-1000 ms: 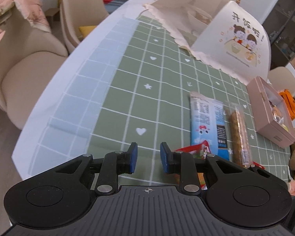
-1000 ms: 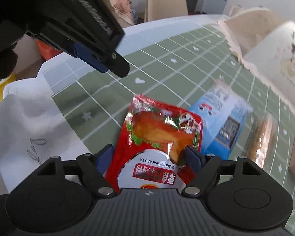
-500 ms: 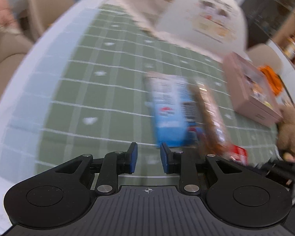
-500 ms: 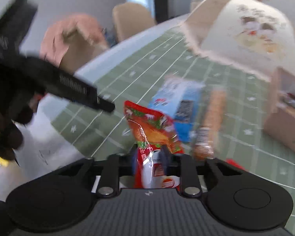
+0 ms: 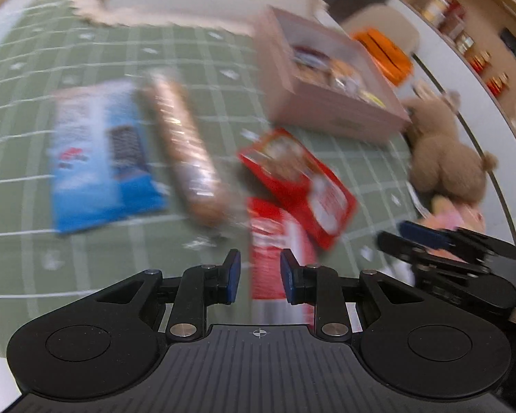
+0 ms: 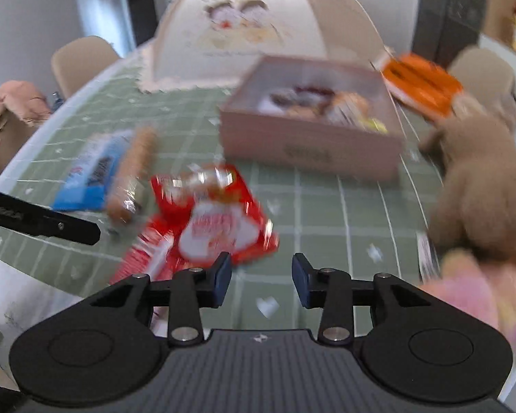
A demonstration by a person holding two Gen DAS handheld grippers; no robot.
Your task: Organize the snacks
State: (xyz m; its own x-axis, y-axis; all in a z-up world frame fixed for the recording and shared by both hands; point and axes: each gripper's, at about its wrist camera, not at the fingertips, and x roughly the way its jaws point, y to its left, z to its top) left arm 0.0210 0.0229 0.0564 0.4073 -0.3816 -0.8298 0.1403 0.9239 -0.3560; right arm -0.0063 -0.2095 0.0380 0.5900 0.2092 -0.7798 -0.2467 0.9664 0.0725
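Both views are smeared by motion blur, so print on the wrappers cannot be read. The left hand-held gripper (image 5: 257, 277) hangs low over the counter (image 5: 24, 144), which is covered by a green grid-patterned cloth; its blue-padded jaws stand a narrow way apart with nothing clamped, and a red-and-white snack packet (image 5: 275, 241) lies on the cloth right in line with the gap, its near end running down under the jaws. Overlapping that packet's far end is a larger red snack pouch (image 5: 296, 179), lying flat and angled toward the right. To the left of it a long brown snack roll in clear wrap (image 5: 185, 151) lies just beside a blue snack packet (image 5: 99, 158), the two nearly touching along their long sides. Beyond the pouch sits an open pink box (image 5: 333, 117) with several small wrapped snacks inside. The right hand-held gripper (image 6: 259, 284) hovers over bare cloth with its jaws spread wider and empty; the red pouch lies just ahead and to the left of its left finger, apart from it. A brown plush toy (image 6: 478, 186) sits at the right of the counter near the box, with an orange package (image 6: 419, 82) behind it. A domed mesh food cover (image 6: 244, 27) printed with cartoon children stands at the far end, and beige chairs (image 6: 82, 58) line the counter's left side.
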